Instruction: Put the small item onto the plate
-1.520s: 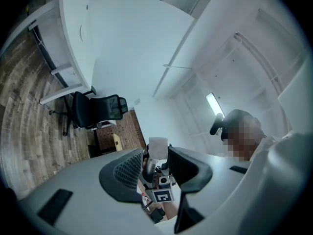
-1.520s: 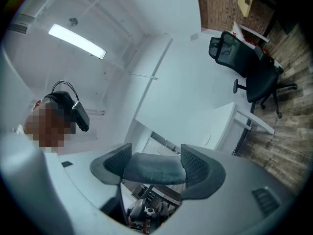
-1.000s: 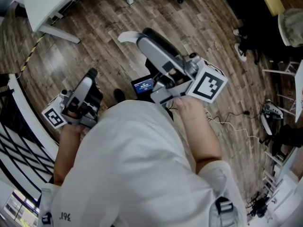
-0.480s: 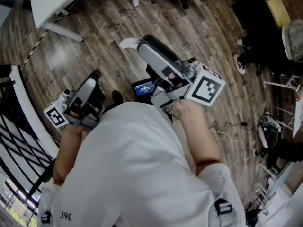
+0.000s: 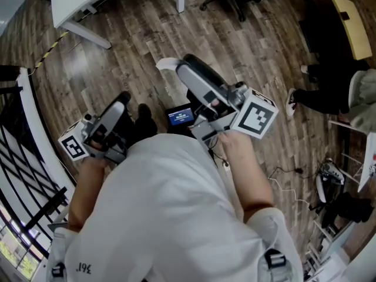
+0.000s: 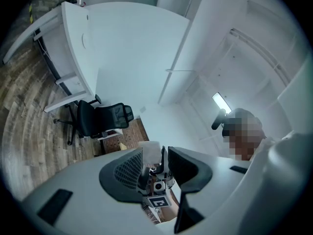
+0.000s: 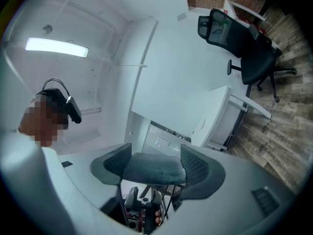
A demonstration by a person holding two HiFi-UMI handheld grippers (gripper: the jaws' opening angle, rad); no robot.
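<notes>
Head view first: both tools are being held over wooden floor (image 5: 247, 46), the left gripper (image 5: 122, 98) at mid-left and the right gripper (image 5: 178, 64) above centre. No plate is being shown.

Left gripper view: its jaws are being held slightly apart, with nothing between them.

Right gripper view: the small item (image 7: 153, 169), a dark soft pad, is being clamped between the jaws at lower centre. By this reading, the squeeze should be held steady until a plate is found, and the pad then lowered flat.

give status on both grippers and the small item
Left gripper open, empty. Right gripper shut on grey pad. No plate in any view. Both held near the body over wood floor.
</notes>
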